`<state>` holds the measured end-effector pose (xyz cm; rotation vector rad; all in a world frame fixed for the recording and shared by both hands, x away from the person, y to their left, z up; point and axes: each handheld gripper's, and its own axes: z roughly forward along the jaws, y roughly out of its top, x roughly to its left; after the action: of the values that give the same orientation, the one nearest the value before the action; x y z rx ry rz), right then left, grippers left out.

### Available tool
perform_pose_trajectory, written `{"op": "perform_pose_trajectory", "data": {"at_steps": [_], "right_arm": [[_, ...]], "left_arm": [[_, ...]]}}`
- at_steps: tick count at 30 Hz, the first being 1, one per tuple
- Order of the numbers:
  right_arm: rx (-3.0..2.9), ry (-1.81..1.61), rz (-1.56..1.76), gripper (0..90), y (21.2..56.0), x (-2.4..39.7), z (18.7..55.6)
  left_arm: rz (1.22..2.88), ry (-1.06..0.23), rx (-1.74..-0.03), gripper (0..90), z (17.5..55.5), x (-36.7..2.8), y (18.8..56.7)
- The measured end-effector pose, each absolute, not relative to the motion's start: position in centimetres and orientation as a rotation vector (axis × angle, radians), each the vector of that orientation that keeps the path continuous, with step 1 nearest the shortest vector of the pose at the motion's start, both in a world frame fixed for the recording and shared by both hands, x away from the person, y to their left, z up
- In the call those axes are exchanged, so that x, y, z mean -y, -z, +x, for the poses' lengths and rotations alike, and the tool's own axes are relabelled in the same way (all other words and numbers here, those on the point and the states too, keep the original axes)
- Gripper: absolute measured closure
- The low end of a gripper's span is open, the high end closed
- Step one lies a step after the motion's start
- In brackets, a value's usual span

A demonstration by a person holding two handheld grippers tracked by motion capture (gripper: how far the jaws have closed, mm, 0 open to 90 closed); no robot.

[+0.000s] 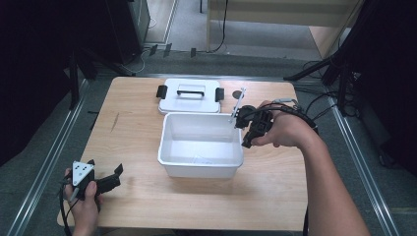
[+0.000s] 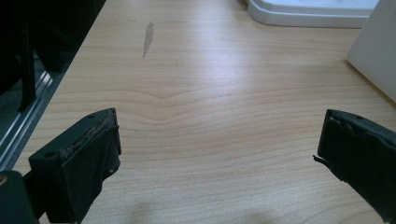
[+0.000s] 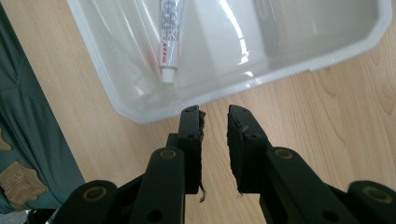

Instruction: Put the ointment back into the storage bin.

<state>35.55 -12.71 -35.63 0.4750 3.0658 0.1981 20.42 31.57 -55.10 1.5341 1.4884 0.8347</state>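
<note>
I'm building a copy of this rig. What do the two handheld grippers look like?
Both are black with two blocky, worn-padded jaws. The left gripper carries a grey three-cornered plate on top; the right gripper has bolted linkage arms and trails black cables. Both forearms are bare, no sleeves.

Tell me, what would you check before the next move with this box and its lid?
1. Tube lies inside the box: ok.
2. Right claw shut, nothing between its jaws, beside the box rim: ok.
3. Left claw open and empty over the table: ok.
4. Lid off, lying flat behind the box: ok.
5. Lid's black latches free to clip on: cannot tell.
</note>
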Motion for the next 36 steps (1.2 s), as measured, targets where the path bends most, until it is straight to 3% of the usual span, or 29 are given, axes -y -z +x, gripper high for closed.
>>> {"op": "perform_pose_trajectory", "data": {"at_steps": [14,31,36], "right_arm": [[-3.046,-0.227,0.562,71.3,36.5,16.0,35.3],[-2.99,-0.279,0.76,55.7,40.2,20.4,35.0],[-2.931,-0.415,0.97,53.1,41.4,21.9,35.2]], "left_arm": [[1.532,-0.837,-1.489,0.2,20.4,-31.5,55.1],[1.537,-0.844,-1.487,0.2,20.4,-31.5,55.1],[1.539,-0.839,-1.489,0.2,20.4,-31.5,55.1]]}}
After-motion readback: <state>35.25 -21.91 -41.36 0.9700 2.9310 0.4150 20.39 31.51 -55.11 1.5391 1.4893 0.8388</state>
